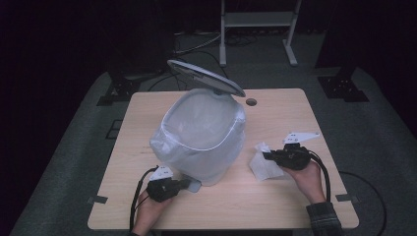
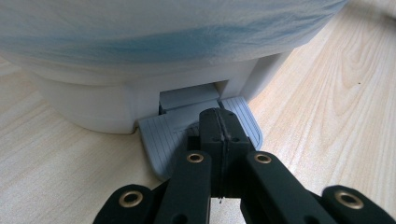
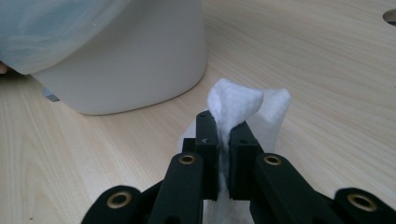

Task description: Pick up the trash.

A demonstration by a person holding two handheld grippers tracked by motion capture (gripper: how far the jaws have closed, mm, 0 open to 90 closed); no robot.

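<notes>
A white pedal bin [image 1: 204, 142] with a pale liner bag and its lid [image 1: 206, 76] raised stands mid-table. Its grey foot pedal [image 2: 163, 135] sticks out at the front. My left gripper [image 2: 219, 126] is shut, its closed tips resting on the pedal; in the high view that left gripper [image 1: 184, 184] lies at the bin's base. To the right of the bin, my right gripper [image 3: 224, 130] is shut on a crumpled white tissue [image 3: 233, 100] that bulges above the jaws. From above, the tissue [image 1: 263, 164] hangs from the right gripper [image 1: 268, 156] just over the tabletop.
The light wooden table [image 1: 275, 206] has a round cable hole [image 1: 251, 102] behind the bin. Past its far edge lie grey carpet, cables and a white stand [image 1: 258, 22]. Bare wood stretches left and right of the bin.
</notes>
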